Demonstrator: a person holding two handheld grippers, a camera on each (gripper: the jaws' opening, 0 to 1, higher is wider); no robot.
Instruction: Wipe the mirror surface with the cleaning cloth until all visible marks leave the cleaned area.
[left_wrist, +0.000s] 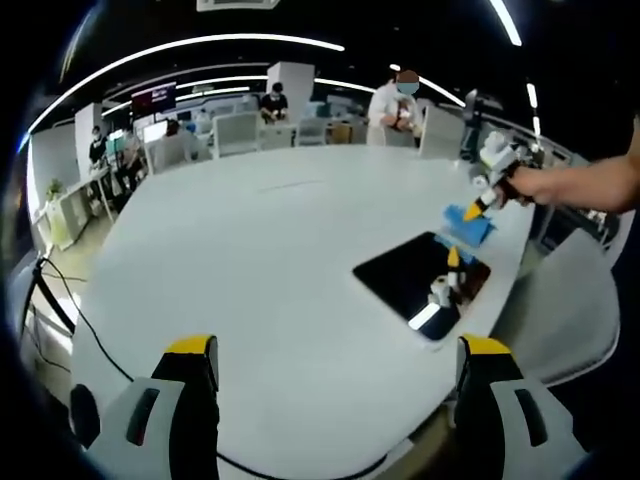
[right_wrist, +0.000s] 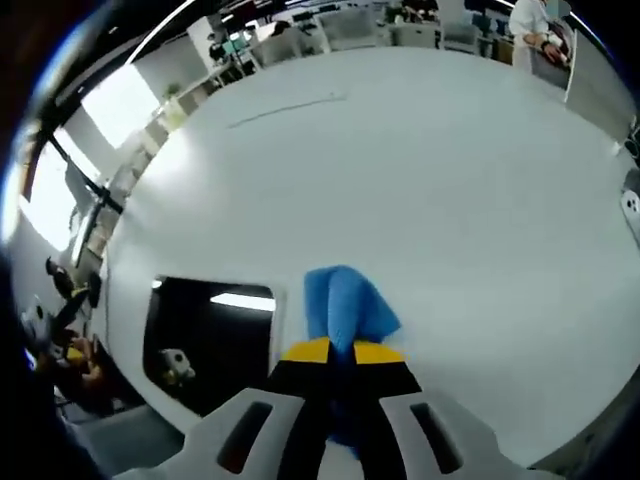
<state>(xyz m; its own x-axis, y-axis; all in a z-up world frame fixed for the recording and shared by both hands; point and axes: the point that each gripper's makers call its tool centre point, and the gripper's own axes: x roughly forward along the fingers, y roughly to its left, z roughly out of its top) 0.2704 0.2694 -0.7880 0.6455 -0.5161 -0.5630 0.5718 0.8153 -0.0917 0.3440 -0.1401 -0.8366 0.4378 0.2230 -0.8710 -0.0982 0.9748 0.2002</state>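
cloth (right_wrist: 345, 305) pinched in right gripper (right_wrist: 340, 352) — beside mirror (right_wrist: 210, 340).

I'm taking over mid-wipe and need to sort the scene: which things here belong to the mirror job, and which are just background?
Job:
- mirror, flat on the table
- blue cleaning cloth, clamped in the right gripper
- left gripper, jaws apart, holding nothing

Background:
- white table
- black cable at the table's edge
- people and desks beyond

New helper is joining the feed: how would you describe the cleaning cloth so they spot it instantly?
Find the big white table, then the dark mirror lying flat near its edge. The cloth is the bright blue bunch beside the mirror, pinched in the right claw, the only blue thing there.
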